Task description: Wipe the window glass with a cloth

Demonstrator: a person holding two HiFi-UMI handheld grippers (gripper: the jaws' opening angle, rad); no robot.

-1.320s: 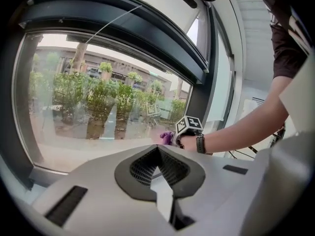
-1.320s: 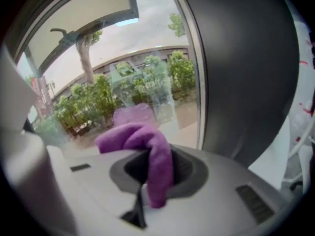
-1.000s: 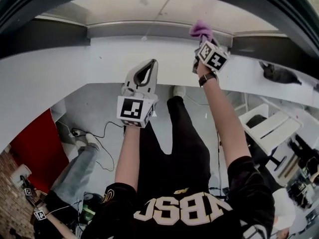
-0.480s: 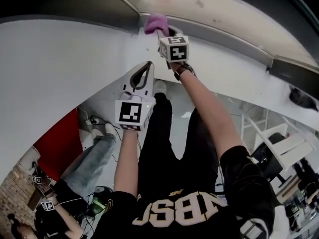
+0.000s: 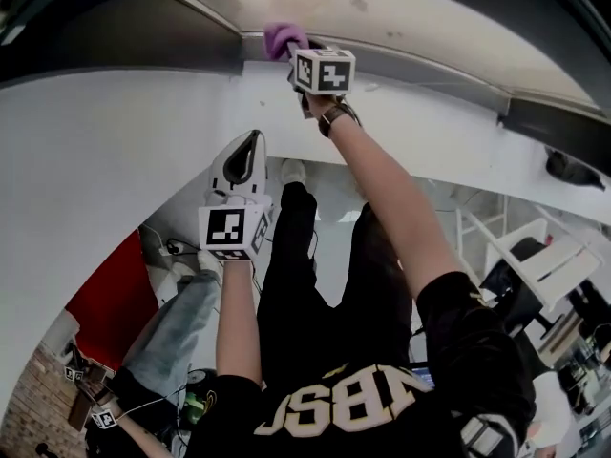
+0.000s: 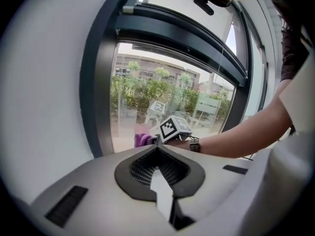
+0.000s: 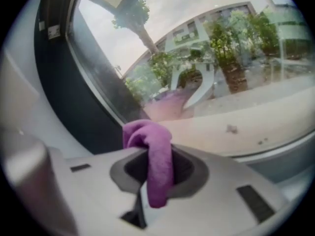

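Observation:
The purple cloth [image 7: 153,154] is pinched in my right gripper [image 7: 158,149], which is shut on it. Its bunched top presses against the window glass [image 7: 221,58] at the lower left corner, next to the dark frame [image 7: 93,97]. In the head view the cloth [image 5: 281,38] sits just beyond the right gripper [image 5: 304,60] at the glass [image 5: 401,8]. My left gripper [image 5: 241,160] hangs lower, away from the window, shut with nothing in it. From the left gripper view the cloth [image 6: 142,139] and the right gripper's marker cube [image 6: 170,128] show ahead, beyond my left gripper [image 6: 158,149].
A dark window frame [image 5: 124,36] runs above a white wall [image 5: 105,141]. Below stand a seated person's legs [image 5: 172,322], a red object [image 5: 105,294] and a white chair [image 5: 506,246]. A dark upright frame post [image 6: 101,97] borders the pane on the left.
My right gripper has carried the cloth leftward along the bottom of the glass to the left corner by the frame. The left gripper has dropped slightly and stays shut.

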